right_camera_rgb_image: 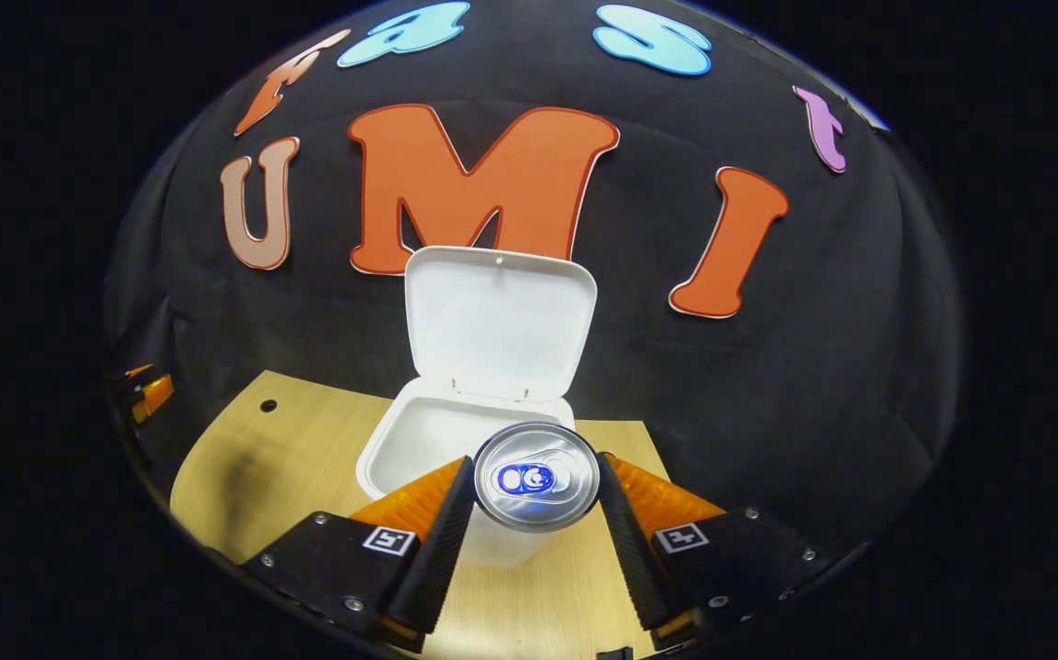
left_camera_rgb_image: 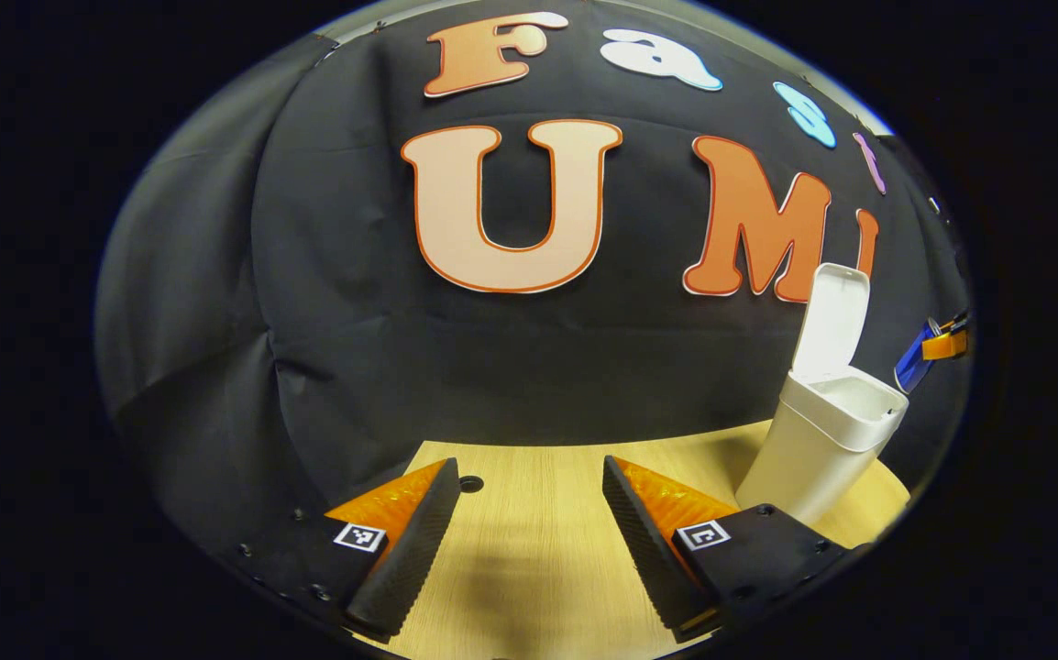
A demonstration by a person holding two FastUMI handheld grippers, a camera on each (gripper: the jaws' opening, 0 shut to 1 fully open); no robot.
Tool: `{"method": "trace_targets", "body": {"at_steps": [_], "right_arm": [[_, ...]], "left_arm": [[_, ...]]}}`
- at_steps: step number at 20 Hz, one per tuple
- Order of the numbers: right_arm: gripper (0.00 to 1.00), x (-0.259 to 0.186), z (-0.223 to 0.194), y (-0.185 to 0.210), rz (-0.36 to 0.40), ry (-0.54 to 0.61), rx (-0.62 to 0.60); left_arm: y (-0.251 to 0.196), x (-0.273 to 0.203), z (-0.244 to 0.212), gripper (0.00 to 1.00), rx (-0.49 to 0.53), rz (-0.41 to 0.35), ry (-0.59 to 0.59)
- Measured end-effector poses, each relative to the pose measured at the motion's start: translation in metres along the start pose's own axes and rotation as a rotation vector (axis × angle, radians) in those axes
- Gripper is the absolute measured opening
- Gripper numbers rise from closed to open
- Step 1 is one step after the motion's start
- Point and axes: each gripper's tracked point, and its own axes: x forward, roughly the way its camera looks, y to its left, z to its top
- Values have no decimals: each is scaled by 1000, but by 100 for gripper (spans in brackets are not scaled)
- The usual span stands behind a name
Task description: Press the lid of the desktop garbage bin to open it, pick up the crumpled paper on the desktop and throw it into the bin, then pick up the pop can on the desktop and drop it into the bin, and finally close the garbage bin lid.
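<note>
The white desktop bin (right_camera_rgb_image: 419, 440) stands on the wooden table with its lid (right_camera_rgb_image: 497, 321) raised upright, and its mouth is open. My right gripper (right_camera_rgb_image: 536, 495) is shut on the pop can (right_camera_rgb_image: 536, 477), whose silver top faces the camera, held just in front of and above the bin's near rim. In the left gripper view the same bin (left_camera_rgb_image: 813, 449) stands at the right, lid (left_camera_rgb_image: 833, 321) up, with the can (left_camera_rgb_image: 914, 362) and the right gripper (left_camera_rgb_image: 944, 341) beyond it at the far right edge. My left gripper (left_camera_rgb_image: 529, 513) hovers open over bare table, left of the bin.
The wooden table (left_camera_rgb_image: 529, 550) ends at the black cloth wall behind. A small round hole (left_camera_rgb_image: 471, 483) lies in the tabletop near the left fingertip. The left gripper (right_camera_rgb_image: 144, 390) shows at the far left edge of the right gripper view.
</note>
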Motion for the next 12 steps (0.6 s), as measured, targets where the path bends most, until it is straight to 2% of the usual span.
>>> {"method": "trace_targets", "body": {"at_steps": [7, 12], "right_arm": [[96, 6, 2, 2, -1, -1, 29], [99, 2, 9, 2, 10, -9, 56]], "left_arm": [[6, 1, -4, 99, -6, 11, 6], [5, 0, -2, 99, -6, 7, 4]]}}
